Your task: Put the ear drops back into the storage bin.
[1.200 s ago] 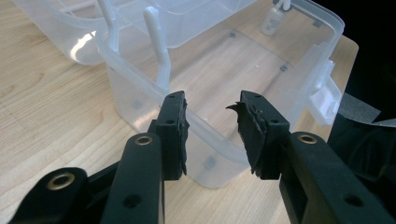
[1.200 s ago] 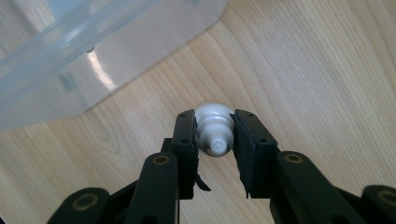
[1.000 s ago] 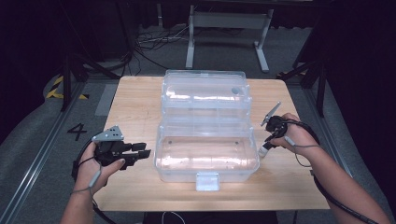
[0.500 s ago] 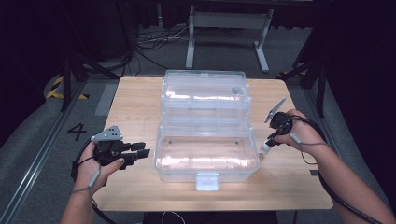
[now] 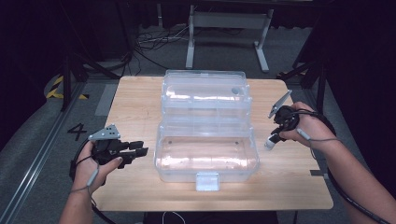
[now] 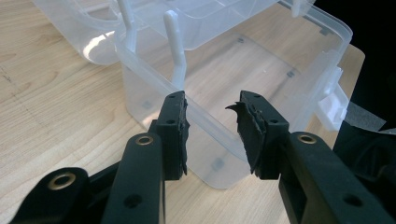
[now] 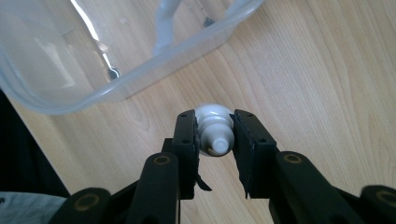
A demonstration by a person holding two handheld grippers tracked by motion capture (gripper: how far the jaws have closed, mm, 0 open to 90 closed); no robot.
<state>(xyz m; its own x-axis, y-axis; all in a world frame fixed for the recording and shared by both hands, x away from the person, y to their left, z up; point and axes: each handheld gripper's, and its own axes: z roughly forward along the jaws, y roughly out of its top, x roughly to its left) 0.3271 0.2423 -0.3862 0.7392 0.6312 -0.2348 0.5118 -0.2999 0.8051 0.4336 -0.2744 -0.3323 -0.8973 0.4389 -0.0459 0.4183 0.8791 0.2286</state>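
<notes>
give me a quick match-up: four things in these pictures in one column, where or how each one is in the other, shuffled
Things:
1. left gripper
2. right gripper
3. clear plastic box
4. white latch tab

Places or states:
A. lying open in the middle of the wooden table
B. on the front wall of the box, facing the person
C. fingers apart, nothing between them, beside the box's left end
D. closed on a small white bottle

Pairs: 1-C, 2-D, 3-A, 4-B

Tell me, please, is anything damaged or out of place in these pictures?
Yes. In the left gripper view, the black pad on one of the left gripper's fingers is torn and ragged along its inner face. The clear plastic box sits open and looks intact.
</notes>
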